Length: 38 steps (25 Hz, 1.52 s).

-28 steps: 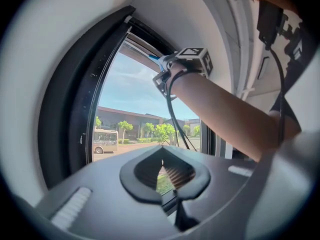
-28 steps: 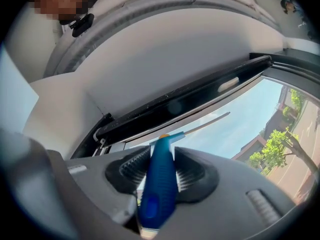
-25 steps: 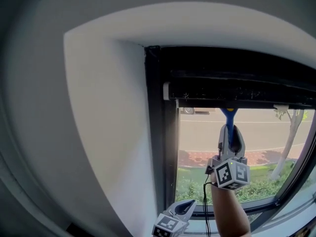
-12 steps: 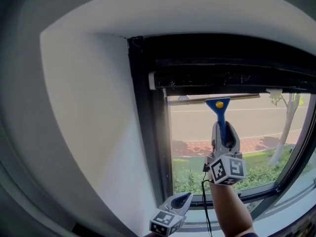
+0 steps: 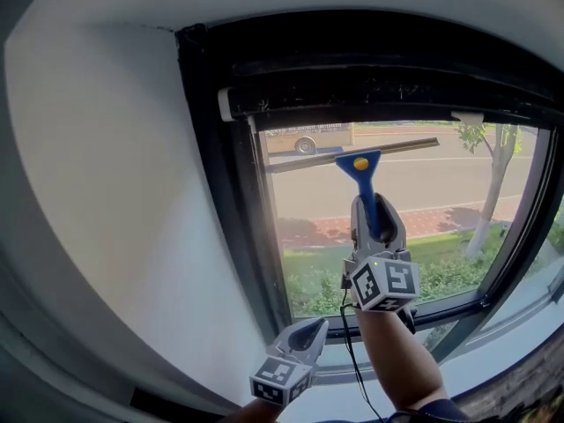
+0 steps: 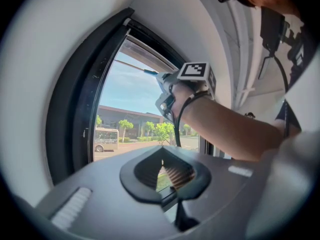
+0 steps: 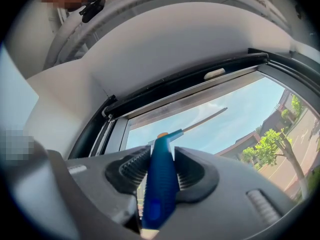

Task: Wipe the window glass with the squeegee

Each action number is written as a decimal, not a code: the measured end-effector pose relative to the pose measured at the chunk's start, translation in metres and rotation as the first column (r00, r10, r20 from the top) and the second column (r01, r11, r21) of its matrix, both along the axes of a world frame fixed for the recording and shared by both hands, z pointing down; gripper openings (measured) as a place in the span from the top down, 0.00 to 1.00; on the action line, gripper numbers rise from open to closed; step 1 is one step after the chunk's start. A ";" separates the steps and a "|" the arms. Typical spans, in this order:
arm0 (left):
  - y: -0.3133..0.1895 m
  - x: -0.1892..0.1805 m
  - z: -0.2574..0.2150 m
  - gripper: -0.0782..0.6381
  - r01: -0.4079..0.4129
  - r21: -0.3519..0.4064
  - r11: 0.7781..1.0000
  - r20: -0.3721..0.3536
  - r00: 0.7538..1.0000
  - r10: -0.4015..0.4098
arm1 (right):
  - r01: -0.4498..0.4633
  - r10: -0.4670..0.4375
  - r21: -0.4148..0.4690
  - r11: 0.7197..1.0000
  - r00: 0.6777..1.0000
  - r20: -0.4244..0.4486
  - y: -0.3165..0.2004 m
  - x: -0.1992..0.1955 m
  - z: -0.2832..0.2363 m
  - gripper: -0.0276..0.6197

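Note:
The squeegee (image 5: 359,164) has a blue handle and a long thin blade lying across the upper part of the window glass (image 5: 432,210), just below the dark top rail. My right gripper (image 5: 375,208) points up at the glass, shut on the blue handle (image 7: 160,184); the blade (image 7: 205,119) shows beyond its jaws against the sky. My left gripper (image 5: 310,331) hangs low by the window's bottom left corner, shut with nothing in it. Past the left gripper's (image 6: 163,171) jaws, in the left gripper view, the right gripper (image 6: 164,86) is raised to the glass.
A black window frame (image 5: 225,201) borders the glass on the left, with a dark rolled-blind rail (image 5: 352,91) across the top. A white wall (image 5: 115,192) lies left of the frame and a sill (image 5: 493,359) below. A forearm (image 5: 397,359) reaches up from the bottom.
The squeegee blade has come down out from under the top rail and now lies on open glass. My right gripper moved down with it. My left gripper stays low.

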State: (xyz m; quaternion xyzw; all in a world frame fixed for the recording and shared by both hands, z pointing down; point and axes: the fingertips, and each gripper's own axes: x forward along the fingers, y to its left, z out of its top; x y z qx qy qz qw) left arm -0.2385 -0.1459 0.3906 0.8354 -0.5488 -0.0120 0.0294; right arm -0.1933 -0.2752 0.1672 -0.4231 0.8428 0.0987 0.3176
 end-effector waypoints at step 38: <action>0.011 -0.006 0.046 0.89 0.001 -0.094 0.996 0.010 1.000 0.000 | 0.012 -0.052 -0.301 0.953 0.991 -0.126 -0.008 -0.010 0.179 0.73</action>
